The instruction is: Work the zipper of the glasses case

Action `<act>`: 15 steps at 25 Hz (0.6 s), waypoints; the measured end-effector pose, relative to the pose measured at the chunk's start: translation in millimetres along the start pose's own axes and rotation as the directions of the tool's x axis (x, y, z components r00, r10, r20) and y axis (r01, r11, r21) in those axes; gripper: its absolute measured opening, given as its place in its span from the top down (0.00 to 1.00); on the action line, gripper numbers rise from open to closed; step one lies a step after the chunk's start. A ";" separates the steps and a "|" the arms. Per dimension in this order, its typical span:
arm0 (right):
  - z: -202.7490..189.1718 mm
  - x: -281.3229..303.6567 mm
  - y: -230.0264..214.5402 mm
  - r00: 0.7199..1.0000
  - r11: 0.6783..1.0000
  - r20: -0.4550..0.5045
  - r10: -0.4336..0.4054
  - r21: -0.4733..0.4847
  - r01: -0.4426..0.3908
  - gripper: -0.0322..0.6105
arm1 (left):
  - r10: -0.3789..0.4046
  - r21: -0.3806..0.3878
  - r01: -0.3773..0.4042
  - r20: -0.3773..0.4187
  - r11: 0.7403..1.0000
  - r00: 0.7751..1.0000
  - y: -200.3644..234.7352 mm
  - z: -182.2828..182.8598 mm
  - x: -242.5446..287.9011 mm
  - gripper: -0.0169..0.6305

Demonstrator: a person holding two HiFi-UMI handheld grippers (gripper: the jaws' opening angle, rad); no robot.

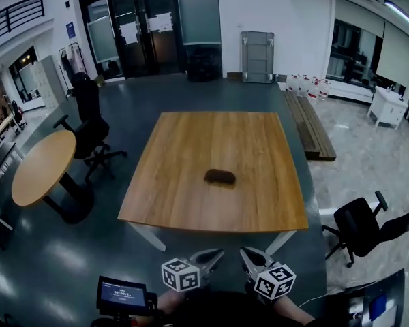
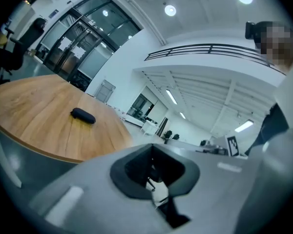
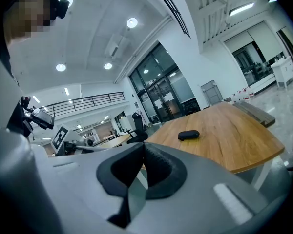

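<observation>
My left gripper (image 1: 215, 255) and right gripper (image 1: 248, 253) both have their jaws pressed together on nothing, side by side short of the near edge of the square light wooden table (image 1: 191, 142). The dark oval glasses case (image 1: 219, 176) lies at 12 o'clock, well apart from me, near the table's middle.

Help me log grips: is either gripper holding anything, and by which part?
Nothing is held. The left gripper and right gripper are both shut and empty, short of the table, where the glasses case lies untouched.
</observation>
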State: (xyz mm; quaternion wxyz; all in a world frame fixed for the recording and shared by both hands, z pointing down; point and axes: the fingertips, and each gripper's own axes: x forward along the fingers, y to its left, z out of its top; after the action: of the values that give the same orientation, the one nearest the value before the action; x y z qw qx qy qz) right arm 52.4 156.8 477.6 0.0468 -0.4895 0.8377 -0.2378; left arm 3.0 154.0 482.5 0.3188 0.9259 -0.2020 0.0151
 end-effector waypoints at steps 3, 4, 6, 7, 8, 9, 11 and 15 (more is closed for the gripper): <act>-0.7 -3.2 -0.1 1.000 1.000 0.006 0.008 -0.005 -0.008 0.94 | 0.010 -0.020 -0.010 0.008 1.000 1.000 0.6 -5.0 -1.2 0.97; -0.4 -4.0 0.1 1.000 1.000 0.009 0.010 -0.004 -0.010 0.94 | 0.013 -0.029 -0.012 0.011 1.000 1.000 1.1 -5.7 -1.8 0.97; -1.1 -4.5 2.4 1.000 1.000 0.008 0.017 -0.005 -0.017 0.94 | 0.020 -0.047 -0.019 0.018 0.999 1.000 2.9 -6.5 -4.3 0.97; -2.1 -4.2 4.1 1.000 1.000 0.006 0.020 -0.007 -0.020 0.94 | 0.024 -0.053 -0.023 0.019 0.998 1.000 4.1 -7.2 -6.1 0.97; -3.3 -3.6 5.6 1.000 1.000 0.004 0.024 -0.010 -0.024 0.94 | 0.028 -0.058 -0.027 0.020 0.998 0.999 5.1 -8.1 -7.7 0.98; -4.2 -2.9 6.8 1.000 1.000 0.002 0.027 -0.012 -0.027 0.94 | 0.030 -0.062 -0.029 0.020 0.998 0.999 5.7 -9.1 -8.8 0.97; -4.4 -2.3 8.4 1.000 0.999 0.000 0.031 -0.014 -0.031 0.94 | 0.033 -0.066 -0.032 0.017 0.997 0.999 5.3 -10.7 -9.5 0.97; -7.7 -3.1 7.6 0.999 0.999 -0.004 0.035 -0.007 -0.036 0.94 | 0.032 -0.067 -0.031 0.008 0.997 0.999 3.3 -14.8 -8.7 0.97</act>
State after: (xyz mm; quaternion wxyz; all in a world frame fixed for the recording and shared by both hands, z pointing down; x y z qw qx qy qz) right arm 45.6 165.2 480.5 0.0476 -0.4742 0.8471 -0.2351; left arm -4.7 163.6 494.8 0.3485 0.9114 -0.2186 0.0090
